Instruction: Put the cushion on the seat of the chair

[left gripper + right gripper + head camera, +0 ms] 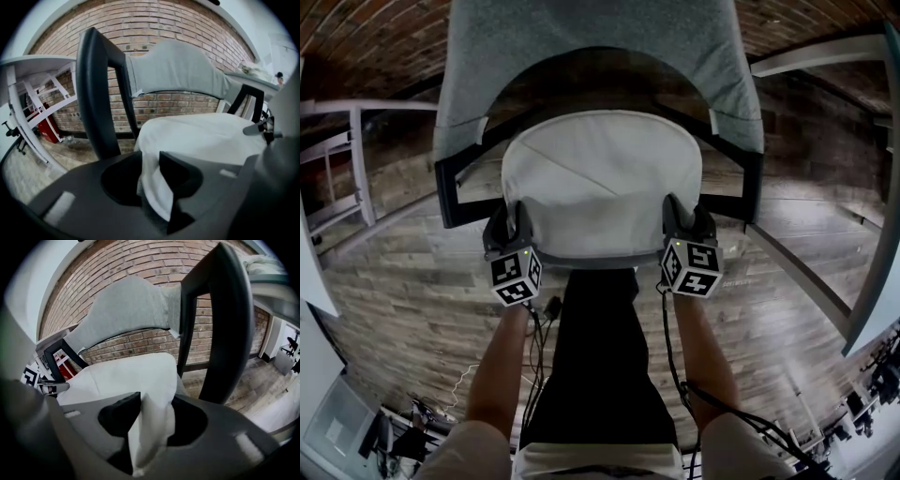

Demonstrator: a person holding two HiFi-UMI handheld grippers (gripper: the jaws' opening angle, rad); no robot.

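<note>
Straddling one cushion [600,178] on one chair [600,56]: left gripper [511,221] and right gripper [689,215].

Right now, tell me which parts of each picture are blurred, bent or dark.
Head view: fisheye curves the wooden plank floor; the corners are dim. Left gripper view: black vignette rings it, the white padded cushion is soft near the jaws. Right gripper view: the red brick wall bows; the cushion edge looks blurred.
</note>
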